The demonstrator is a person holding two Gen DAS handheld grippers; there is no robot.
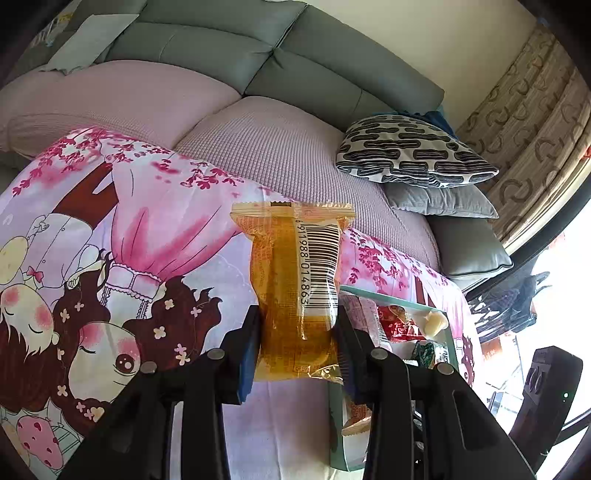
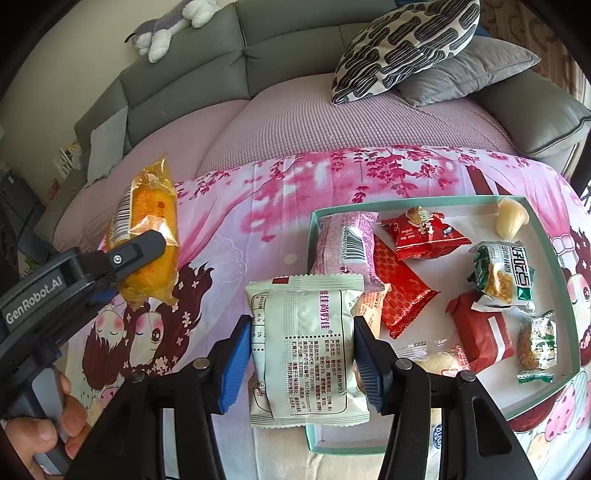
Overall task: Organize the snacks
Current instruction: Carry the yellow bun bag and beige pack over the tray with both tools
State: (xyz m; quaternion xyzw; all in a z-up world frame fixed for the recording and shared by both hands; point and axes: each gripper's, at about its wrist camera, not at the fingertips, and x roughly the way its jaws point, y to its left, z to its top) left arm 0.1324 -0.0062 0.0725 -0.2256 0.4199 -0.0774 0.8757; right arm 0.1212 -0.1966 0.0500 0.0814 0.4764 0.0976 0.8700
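My left gripper (image 1: 297,343) is shut on an orange snack packet (image 1: 295,280) and holds it upright above the pink cartoon cloth; the packet also shows in the right wrist view (image 2: 147,236), left of the tray. My right gripper (image 2: 301,350) is shut on a white snack packet (image 2: 306,350), held over the near left corner of the teal-rimmed tray (image 2: 314,443). The tray holds several snacks: a pink packet (image 2: 343,240), red packets (image 2: 424,232), green-white packets (image 2: 506,277) and a jelly cup (image 2: 511,218). The tray also shows in the left wrist view (image 1: 391,293).
The cartoon cloth (image 2: 258,229) covers the surface in front of a grey sofa (image 2: 295,55) with pink seat covers. A patterned pillow (image 2: 402,40) and grey cushions (image 2: 469,70) lie at the back right. A plush toy (image 2: 166,26) sits on the sofa back.
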